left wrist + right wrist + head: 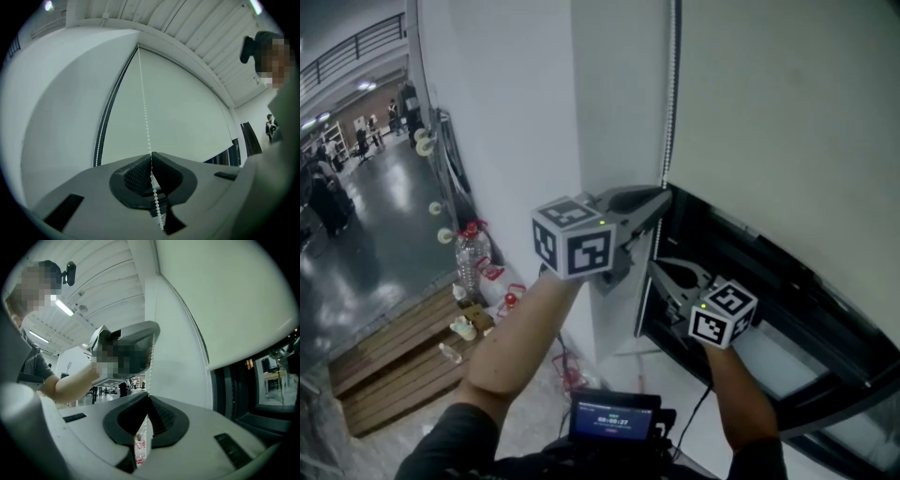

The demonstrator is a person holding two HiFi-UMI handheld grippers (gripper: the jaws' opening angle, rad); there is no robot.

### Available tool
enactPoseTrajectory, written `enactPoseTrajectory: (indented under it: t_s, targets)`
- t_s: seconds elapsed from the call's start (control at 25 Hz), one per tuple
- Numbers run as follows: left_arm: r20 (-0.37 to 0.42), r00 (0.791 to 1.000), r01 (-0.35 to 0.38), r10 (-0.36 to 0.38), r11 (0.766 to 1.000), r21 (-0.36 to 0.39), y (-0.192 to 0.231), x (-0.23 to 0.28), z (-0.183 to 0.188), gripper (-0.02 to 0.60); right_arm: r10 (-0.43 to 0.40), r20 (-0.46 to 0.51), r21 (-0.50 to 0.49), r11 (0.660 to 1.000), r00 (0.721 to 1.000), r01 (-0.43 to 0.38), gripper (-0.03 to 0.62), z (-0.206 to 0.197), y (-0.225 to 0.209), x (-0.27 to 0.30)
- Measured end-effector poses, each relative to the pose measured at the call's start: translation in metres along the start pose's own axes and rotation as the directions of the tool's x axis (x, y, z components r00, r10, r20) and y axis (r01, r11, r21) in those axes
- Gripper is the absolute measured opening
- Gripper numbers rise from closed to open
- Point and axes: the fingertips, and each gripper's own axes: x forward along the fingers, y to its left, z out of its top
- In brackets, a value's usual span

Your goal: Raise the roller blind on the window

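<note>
left gripper [660, 201]: jaws pinched on white plastic bead chain [145, 117], frame centre | right gripper [655, 266]: jaws clamped on same chain, just below | pale fabric roller blind [787, 122]: upper right, hem above dark window [741, 253] | small dark screen [614, 416]: bottom centre, digits unreadable

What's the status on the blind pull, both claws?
Left claw shut on bead chain, above right claw, also shut on it. Roller blind mostly down, window strip showing below. Nothing blocking the chain.
</note>
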Motion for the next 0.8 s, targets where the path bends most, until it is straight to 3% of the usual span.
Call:
enactPoseTrajectory:
  t_s: [0.44, 0.8]
  targets:
    - [0.032, 0.999, -0.012, 0.012, 1.0, 0.018, -0.003, -0.014, -0.005, -0.002, 0.013, 0.002, 0.019, 1.0, 1.0, -0.013, 0.005, -0.007, 0.007, 0.005]
    - [-0.017, 1.0, -0.019, 0.019, 1.0, 0.002, -0.003, -0.022, -0.049, -0.002, -0.002, -0.052, 0.09, 0.996, 0.999, 0.006, 0.005, -0.049, 0.008, 0.002]
